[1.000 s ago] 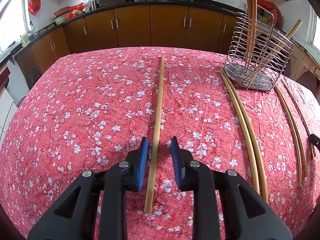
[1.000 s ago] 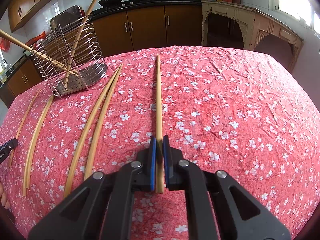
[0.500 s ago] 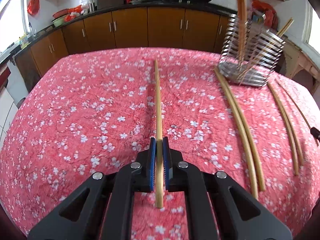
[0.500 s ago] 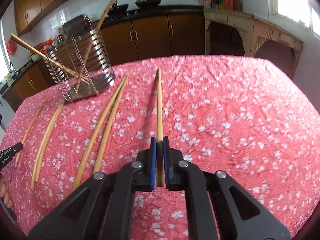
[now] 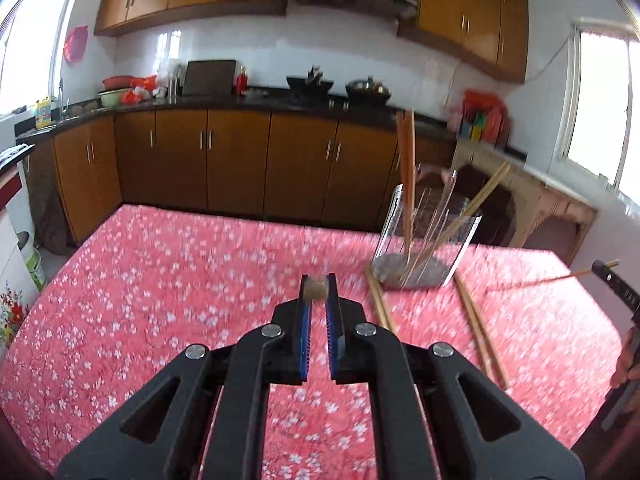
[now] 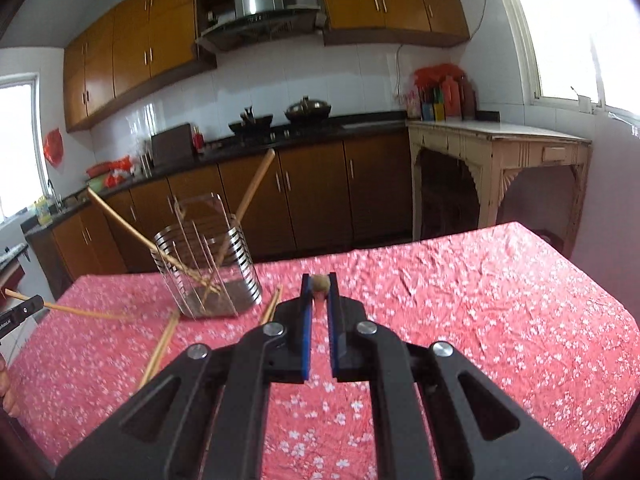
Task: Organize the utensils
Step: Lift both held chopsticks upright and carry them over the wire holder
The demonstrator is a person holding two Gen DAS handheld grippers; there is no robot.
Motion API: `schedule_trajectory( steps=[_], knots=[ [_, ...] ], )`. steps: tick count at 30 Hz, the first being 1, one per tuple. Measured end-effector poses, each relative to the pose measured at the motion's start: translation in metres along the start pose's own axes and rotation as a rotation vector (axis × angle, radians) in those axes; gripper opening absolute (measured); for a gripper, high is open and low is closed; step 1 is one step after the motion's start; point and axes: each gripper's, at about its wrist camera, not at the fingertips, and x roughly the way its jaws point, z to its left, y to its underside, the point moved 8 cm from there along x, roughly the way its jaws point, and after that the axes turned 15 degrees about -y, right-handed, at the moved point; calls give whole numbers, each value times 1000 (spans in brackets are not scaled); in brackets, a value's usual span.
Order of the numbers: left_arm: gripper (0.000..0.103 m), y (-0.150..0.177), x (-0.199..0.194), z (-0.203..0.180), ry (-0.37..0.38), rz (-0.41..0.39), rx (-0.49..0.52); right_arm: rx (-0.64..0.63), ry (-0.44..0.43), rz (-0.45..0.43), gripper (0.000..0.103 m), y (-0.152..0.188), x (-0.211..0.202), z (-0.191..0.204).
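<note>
My left gripper (image 5: 317, 289) is shut on a bamboo chopstick (image 5: 314, 290), lifted off the table and seen end-on. My right gripper (image 6: 319, 286) is shut on another chopstick (image 6: 320, 283), also lifted and seen end-on. The wire utensil holder (image 5: 424, 236) stands at the far right of the table with chopsticks leaning in it; it also shows in the right wrist view (image 6: 208, 260), ahead to the left. Loose chopsticks (image 5: 478, 330) lie on the red flowered cloth (image 5: 160, 300) beside the holder. In the left view, the right gripper (image 5: 612, 276) shows at the right edge with its chopstick.
Brown kitchen cabinets (image 5: 240, 164) and a counter with pans run behind the table. A cream side table (image 6: 496, 168) stands at the right. More loose chopsticks (image 6: 160, 346) lie left of the holder in the right wrist view.
Both grippers have lifted their chopsticks off the table and tilted up, so the views now face the kitchen wall. The left gripper closed on its chopstick a second ago.
</note>
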Motion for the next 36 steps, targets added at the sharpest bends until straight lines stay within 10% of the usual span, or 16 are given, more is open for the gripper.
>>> schedule_trajectory(
  steps=[19, 36],
  knots=[
    [7, -34, 0, 1, -20, -42, -54, 14, -14, -65, 8, -28, 4, 4],
    [6, -136, -65, -88, 92, -283, -78, -1, -211, -252, 8, -147, -5, 64]
  ],
)
